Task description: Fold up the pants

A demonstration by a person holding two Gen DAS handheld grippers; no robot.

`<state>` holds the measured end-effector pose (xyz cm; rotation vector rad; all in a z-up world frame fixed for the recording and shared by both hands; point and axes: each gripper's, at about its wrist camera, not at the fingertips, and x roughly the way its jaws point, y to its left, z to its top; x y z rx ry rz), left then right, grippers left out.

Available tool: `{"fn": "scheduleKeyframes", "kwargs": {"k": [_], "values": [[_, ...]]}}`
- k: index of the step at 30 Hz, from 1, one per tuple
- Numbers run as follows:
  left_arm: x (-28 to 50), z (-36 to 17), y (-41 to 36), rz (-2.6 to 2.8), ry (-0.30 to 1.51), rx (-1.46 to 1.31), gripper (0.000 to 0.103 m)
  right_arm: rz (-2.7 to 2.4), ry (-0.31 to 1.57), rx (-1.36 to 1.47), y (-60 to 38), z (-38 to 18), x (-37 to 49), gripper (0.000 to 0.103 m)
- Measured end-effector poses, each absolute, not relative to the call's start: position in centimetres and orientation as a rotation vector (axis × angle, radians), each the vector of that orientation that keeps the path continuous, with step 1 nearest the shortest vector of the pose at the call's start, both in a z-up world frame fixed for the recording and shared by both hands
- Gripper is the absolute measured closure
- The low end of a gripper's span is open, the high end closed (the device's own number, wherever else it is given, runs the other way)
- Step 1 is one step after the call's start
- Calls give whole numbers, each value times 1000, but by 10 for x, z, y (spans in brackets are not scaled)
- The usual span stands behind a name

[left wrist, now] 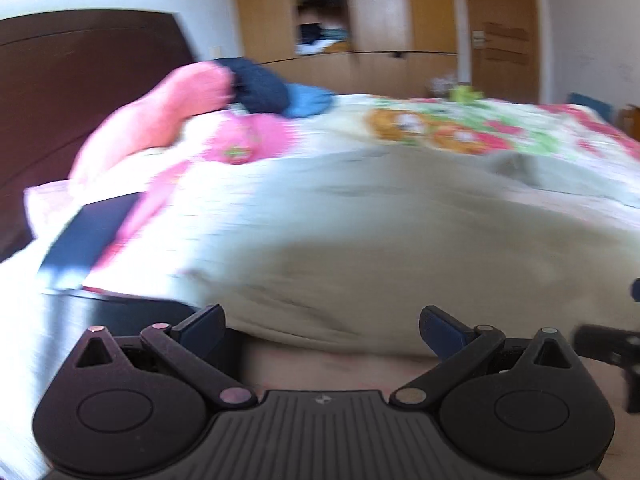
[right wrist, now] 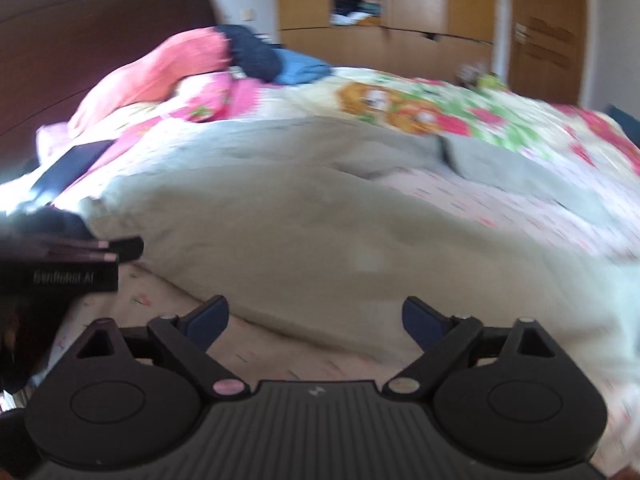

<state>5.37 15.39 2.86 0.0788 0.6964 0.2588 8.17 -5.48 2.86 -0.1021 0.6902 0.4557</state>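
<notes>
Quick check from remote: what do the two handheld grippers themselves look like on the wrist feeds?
Both match: the left gripper and right gripper have matte black bodies with a ribbed centre plate bearing a small logo, round side housings, angled black link arms with pale pivot pins, and dark blue finger pads. The left gripper's side, seen from the right wrist view, carries blurred pale lettering. No cables or sleeves visible.

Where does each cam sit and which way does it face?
Left wrist: on the left claw, low at the bed's edge, facing the pale beige pants toward the dark wooden headboard; open fingers show.
Right wrist: on the right claw, same heading; open fingers, plus the left claw at its left edge.
Shared: pants, headboard, floral bedspread.
</notes>
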Motion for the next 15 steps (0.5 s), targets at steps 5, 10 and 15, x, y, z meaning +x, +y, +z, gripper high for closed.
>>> {"fn": "scheduleKeyframes", "kwargs": {"k": [5,10,15], "values": [[71,25,201,355,700,106,0,642,710,-140,20,18,115,21],[84,19,223,295,711,142,4,792,715,-251,73,1,118,28],[92,19,236,217,739,137,30,778,705,-346,96,-13,123,47]]}}
